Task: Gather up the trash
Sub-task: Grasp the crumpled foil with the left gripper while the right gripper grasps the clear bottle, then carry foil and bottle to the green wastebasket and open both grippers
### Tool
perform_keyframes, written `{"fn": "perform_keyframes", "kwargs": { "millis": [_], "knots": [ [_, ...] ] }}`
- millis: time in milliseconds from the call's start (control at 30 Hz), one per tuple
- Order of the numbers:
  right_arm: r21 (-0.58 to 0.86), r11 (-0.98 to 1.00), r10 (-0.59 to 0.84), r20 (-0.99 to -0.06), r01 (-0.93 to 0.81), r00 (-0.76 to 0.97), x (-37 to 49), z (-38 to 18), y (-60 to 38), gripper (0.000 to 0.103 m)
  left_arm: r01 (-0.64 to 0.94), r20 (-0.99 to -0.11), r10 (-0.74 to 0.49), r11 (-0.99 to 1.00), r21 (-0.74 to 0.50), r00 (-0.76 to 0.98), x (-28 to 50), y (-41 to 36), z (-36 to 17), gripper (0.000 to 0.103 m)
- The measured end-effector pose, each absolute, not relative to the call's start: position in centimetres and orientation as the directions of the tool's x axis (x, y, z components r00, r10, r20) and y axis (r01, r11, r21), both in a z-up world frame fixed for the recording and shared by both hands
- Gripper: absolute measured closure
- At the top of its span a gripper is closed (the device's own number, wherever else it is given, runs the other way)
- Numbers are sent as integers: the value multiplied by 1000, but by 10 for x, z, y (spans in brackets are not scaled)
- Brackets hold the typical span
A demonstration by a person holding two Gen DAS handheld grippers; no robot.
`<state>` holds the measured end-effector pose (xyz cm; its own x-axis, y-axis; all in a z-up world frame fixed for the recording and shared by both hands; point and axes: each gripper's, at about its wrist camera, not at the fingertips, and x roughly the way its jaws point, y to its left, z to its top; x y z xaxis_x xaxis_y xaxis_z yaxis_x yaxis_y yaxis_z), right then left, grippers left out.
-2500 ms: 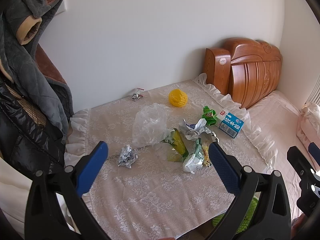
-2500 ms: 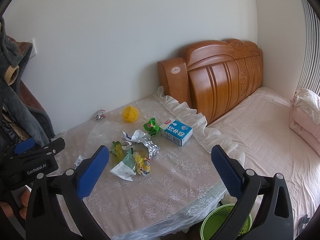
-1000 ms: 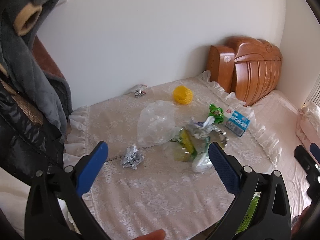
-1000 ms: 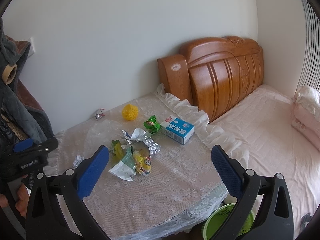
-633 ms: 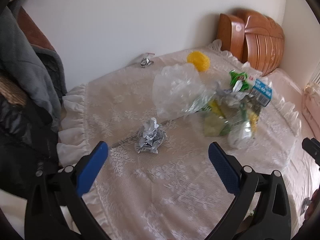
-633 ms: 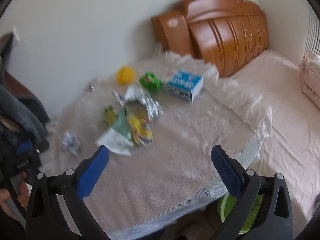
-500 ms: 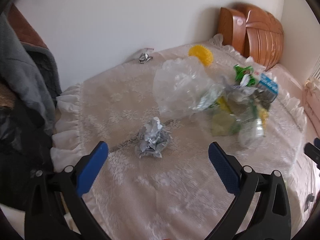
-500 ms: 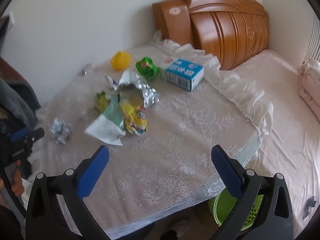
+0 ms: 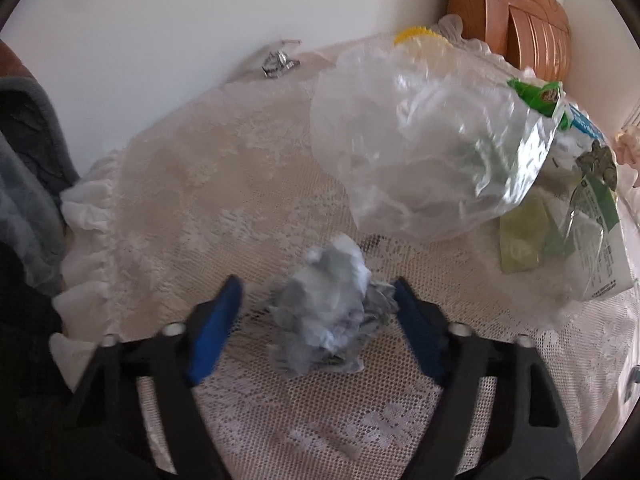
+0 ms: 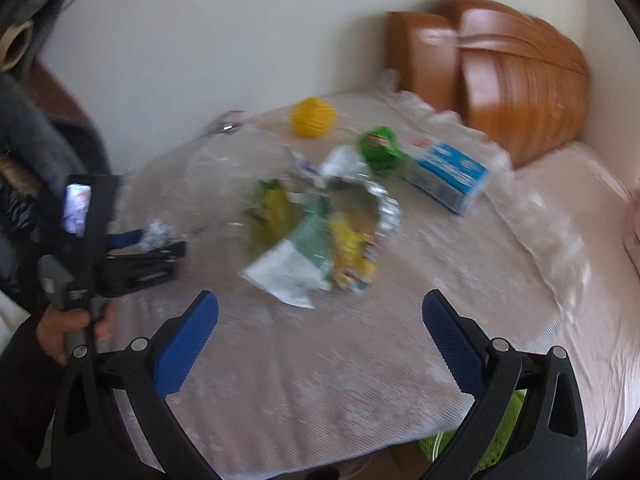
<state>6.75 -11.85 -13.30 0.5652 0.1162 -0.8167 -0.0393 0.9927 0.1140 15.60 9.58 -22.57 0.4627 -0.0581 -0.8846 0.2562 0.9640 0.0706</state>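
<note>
The left gripper (image 9: pixel 316 304) stood astride the crumpled foil wad (image 9: pixel 328 316). Its jaws had just been closing, with the wad between them. The right-hand pad seemed to brush the wad's edge while a gap showed at the left pad, so this looked like a grip still forming, not yet a hold. The wad lay on the lace-covered tabletop (image 9: pixel 180 184), near its front left part and apart from the rest of the litter, which probably made it the easy first pick.

Just behind it sat a clear plastic bag (image 9: pixel 420 148), puffed up and partly covering a yellow ball (image 9: pixel 416 36) by the wall. To the right lay a heap of snack wrappers (image 9: pixel 592 232), overlapping so that single pieces were hard to separate. A small silvery scrap (image 9: pixel 278 62) lay by the wall; what it was could not be made out.

The right gripper (image 10: pixel 320 332) hung open and empty above the tabletop's near edge, short of the wrappers. Its view was blurred. A blue milk carton (image 10: pixel 448 176) lay near the wooden headboard (image 10: pixel 500 76). A green basket (image 10: pixel 500 440), likely the bin, peeped out below the tabletop, mostly hidden by the gripper.
</note>
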Motion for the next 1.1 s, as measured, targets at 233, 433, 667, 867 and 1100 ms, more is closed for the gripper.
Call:
{"fn": "perform_keyframes", "kwargs": {
  "millis": [233, 433, 667, 867, 1100],
  "knots": [
    [-55, 951, 114, -853, -305, 509, 127, -148, -52, 2, 250, -874, -115, 968, 8, 472, 152, 106, -220, 53],
    [-94, 920, 77, -908, -380, 411, 168, -187, -20, 2, 167, -859, -122, 985, -43, 497, 144, 140, -196, 53],
    [-218, 880, -50, -926, -423, 374, 182, -214, 9, 31, 116, -851, -121, 991, -71, 512, 131, 162, -180, 53],
    [-154, 909, 2, -928, -388, 373, 181, -209, 1, 41, 128, -846, -131, 989, -74, 517, 126, 163, -176, 53],
    [236, 946, 306, -876, -222, 373, 152, -172, -45, 41, 197, -837, -173, 977, -79, 519, 119, 150, -162, 53]
  ]
}}
